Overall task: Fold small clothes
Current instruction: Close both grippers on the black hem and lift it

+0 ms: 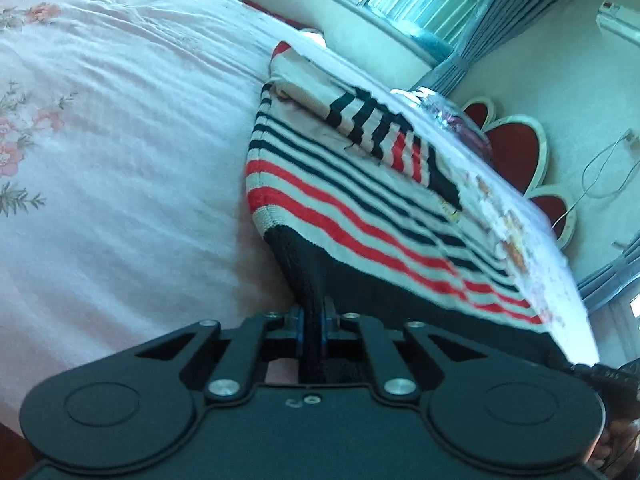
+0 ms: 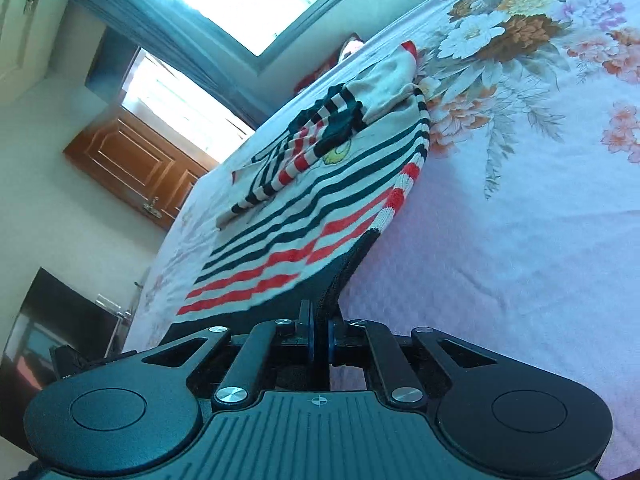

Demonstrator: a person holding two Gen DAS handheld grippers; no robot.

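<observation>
A small knitted sweater with cream, navy and red stripes and a black hem lies on the bed, its sleeves folded across the body. My left gripper is shut on the black hem at its left corner and lifts it off the sheet. The sweater also shows in the right wrist view. My right gripper is shut on the hem's right corner, also raised. The hem stretches between the two grippers.
The bed is covered by a pink floral sheet, also in the right wrist view. A red and white petal headboard stands at the far end. A window, a wooden cabinet and a dark screen are beyond the bed.
</observation>
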